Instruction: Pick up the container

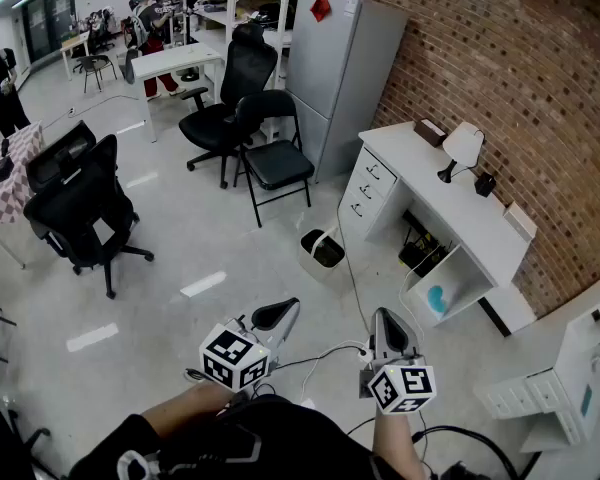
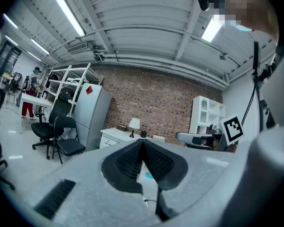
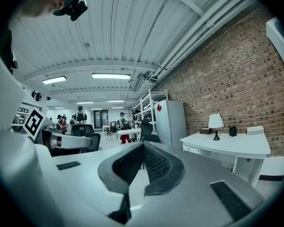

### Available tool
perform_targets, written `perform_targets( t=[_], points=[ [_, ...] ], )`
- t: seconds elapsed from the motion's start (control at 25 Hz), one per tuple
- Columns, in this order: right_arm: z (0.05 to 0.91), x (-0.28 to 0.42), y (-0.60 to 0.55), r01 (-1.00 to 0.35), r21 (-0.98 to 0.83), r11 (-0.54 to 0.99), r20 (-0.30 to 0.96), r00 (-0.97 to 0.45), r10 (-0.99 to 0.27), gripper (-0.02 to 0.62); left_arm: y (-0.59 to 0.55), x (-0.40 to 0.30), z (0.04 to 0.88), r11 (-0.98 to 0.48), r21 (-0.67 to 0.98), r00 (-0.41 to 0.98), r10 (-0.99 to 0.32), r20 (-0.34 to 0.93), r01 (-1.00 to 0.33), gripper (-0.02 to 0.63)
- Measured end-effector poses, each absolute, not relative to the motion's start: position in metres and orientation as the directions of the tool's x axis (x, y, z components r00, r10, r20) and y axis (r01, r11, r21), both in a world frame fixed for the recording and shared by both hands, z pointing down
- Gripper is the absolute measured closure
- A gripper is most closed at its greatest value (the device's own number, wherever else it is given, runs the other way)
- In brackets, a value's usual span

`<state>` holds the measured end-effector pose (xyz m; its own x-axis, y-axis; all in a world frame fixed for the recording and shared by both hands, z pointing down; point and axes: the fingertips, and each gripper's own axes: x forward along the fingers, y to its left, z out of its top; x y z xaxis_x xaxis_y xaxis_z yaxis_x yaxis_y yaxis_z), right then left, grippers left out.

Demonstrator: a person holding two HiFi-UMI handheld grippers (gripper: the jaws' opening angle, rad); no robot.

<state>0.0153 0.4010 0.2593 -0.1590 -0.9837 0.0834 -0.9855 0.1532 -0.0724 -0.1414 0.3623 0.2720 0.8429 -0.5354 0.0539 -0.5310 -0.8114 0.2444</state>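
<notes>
grippers shut and empty, floor bin waits by the desk

the person holds both tools level in front of the body. the left gripper (image 1: pixel 283 311) and the right gripper (image 1: pixel 384 320) each have their jaws pressed together on nothing. the one likely container (image 1: pixel 323 249), a small white bin with a dark inside, stands on the floor just beside the white desk (image 1: pixel 435 183), well ahead of both tips. it looks light, stiff and thin-walled, so a pinch over the upper rim should hold, though the smooth wall may slip. counted: two grippers, one bin, one desk, one lamp (image 1: pixel 462 148), one fridge (image 1: pixel 335 68), three black chairs (image 1: pixel 80 203) nearby.
</notes>
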Motion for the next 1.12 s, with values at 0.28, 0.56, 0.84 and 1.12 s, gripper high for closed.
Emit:
perform_targets(
  t=[0.28,0.56,0.84,1.12],
  points=[
    [0.259,0.013,0.398,-0.985,-0.072,0.155,0.08,-0.161,-0.984,0.588,0.358,-0.146,0.275,-0.804,0.242,0.836,-0.545,0.064,-0.543,0.597],
    [0.257,0.007,0.394,-0.988,-0.052,0.148,0.076,-0.151,-0.986,0.588,0.356,-0.15,0.276,-0.802,0.245,0.835,-0.545,0.075,-0.545,0.597],
    [0.255,-0.009,0.389,-0.982,-0.061,0.181,0.062,-0.185,-0.981,0.586,0.352,-0.157,0.282,-0.805,0.247,0.84,-0.535,0.089,-0.539,0.597],
    [0.255,-0.029,0.376,-0.971,-0.083,0.225,0.064,-0.231,-0.971,0.586,0.342,-0.169,0.281,-0.81,0.245,0.844,-0.528,0.094,-0.533,0.597]
  ],
)
